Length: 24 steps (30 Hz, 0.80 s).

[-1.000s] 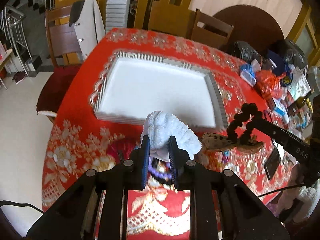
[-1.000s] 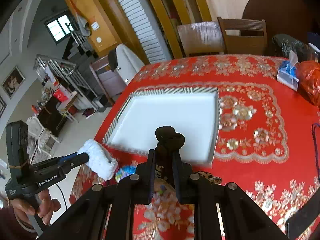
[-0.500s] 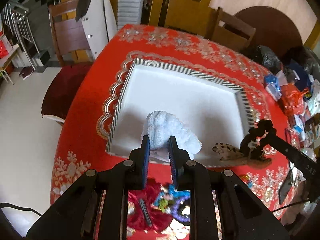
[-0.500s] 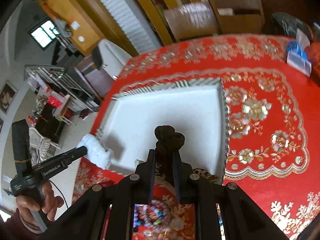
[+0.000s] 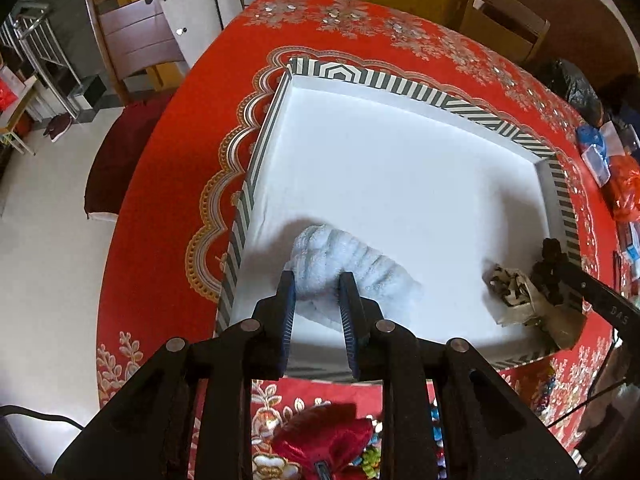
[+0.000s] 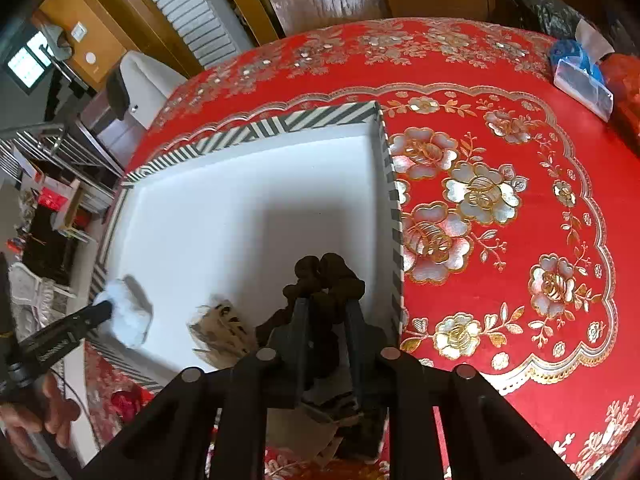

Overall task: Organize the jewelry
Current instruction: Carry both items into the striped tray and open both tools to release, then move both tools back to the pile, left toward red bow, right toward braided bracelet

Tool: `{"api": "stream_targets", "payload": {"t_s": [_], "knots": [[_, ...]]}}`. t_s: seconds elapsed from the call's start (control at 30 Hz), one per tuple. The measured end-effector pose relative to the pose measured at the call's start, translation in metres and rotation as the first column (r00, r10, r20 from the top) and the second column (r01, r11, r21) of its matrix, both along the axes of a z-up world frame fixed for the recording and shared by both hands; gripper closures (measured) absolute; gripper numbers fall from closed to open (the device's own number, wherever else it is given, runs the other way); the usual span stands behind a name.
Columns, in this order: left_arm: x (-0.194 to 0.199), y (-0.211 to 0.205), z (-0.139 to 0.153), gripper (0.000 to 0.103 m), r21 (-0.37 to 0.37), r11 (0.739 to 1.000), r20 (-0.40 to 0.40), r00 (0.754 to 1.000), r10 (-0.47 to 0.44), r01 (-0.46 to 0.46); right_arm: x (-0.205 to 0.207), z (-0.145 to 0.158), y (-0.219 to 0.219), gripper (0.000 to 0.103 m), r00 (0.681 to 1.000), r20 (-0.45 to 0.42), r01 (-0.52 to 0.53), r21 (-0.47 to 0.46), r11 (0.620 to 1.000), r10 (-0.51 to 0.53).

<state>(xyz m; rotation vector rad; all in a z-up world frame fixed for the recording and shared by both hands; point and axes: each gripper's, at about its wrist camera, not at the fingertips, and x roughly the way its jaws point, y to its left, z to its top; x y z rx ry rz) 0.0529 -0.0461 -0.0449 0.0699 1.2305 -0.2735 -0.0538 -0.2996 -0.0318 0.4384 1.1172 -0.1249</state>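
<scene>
Bare white tray floor (image 5: 400, 176) beyond both tongs; striped walls (image 6: 394, 216) around it.

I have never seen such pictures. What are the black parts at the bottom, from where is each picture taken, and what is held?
No robot is here. A person holds a tool with two-finger tongs in each hand, and a wide-angle camera on each tool looks forward along its fingers. The black bars at the bottom are the tool itself.

The left camera shows the left tongs shut on a fluffy white scrunchie. The right camera shows the right tongs shut on a dark brown scrunchie.

Both are over a white tray with a striped rim, which stands on a red flowered tablecloth. A leopard-print hair tie is beside the right tongs; whether it rests in the tray, I cannot tell. More colourful accessories lie on the cloth near the camera.
</scene>
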Motion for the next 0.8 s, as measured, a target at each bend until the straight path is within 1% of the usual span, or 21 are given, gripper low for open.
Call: {"api": "stream_targets", "payload": {"t_s": [0.03,0.07,0.1,0.17,0.27,0.4,0.43,0.5,0.53,0.63,0.8], "knots": [[0.0,0.0,0.0,0.076,0.004,1.0,0.003,1.0,0.002,-0.002,-0.002,0.005,0.001,0.074,1.0,0.012,0.003,-0.009,1.0,-0.002],[0.0,-0.001,0.0,0.072,0.005,1.0,0.003,1.0,0.003,-0.003,-0.005,0.01,0.002,0.065,1.0,0.026,0.006,-0.018,1.0,-0.005],[0.0,-0.001,0.001,0.07,0.006,1.0,0.003,1.0,0.003,-0.003,-0.009,0.017,0.003,0.061,0.998,0.054,0.012,-0.027,1.0,-0.011],[-0.001,-0.001,0.002,0.058,0.004,1.0,0.005,1.0,0.006,-0.006,-0.018,0.033,0.004,0.059,0.994,0.112,0.019,-0.029,0.999,-0.016],[-0.006,0.001,0.007,0.047,-0.018,1.0,0.01,1.0,0.015,-0.015,-0.029,0.051,0.005,0.059,0.984,0.175,0.023,-0.015,1.0,-0.02],[-0.02,0.001,0.022,0.046,-0.01,1.0,0.053,0.998,0.018,-0.018,-0.044,0.068,0.014,0.059,0.966,0.258,-0.003,0.037,0.999,-0.007],[-0.027,0.0,0.028,0.046,-0.007,1.0,0.072,0.997,0.016,-0.015,-0.045,0.071,0.018,0.059,0.963,0.27,-0.009,0.033,0.999,0.0],[-0.035,0.0,0.035,0.046,-0.004,1.0,0.097,0.995,0.014,-0.013,-0.055,0.077,0.028,0.059,0.955,0.295,-0.017,-0.011,1.0,0.019],[-0.042,-0.001,0.04,0.046,-0.002,1.0,0.117,0.993,0.011,-0.011,-0.059,0.078,0.032,0.059,0.955,0.295,-0.022,-0.024,0.999,0.028],[-0.06,-0.002,0.05,0.046,0.004,1.0,0.158,0.987,0.007,-0.008,-0.069,0.074,0.039,0.059,0.956,0.289,-0.038,-0.025,0.999,0.043],[-0.088,-0.004,0.06,0.046,-0.006,1.0,0.194,0.981,0.008,-0.007,-0.096,0.072,0.047,0.058,0.96,0.273,-0.057,-0.047,0.997,0.067]]}}
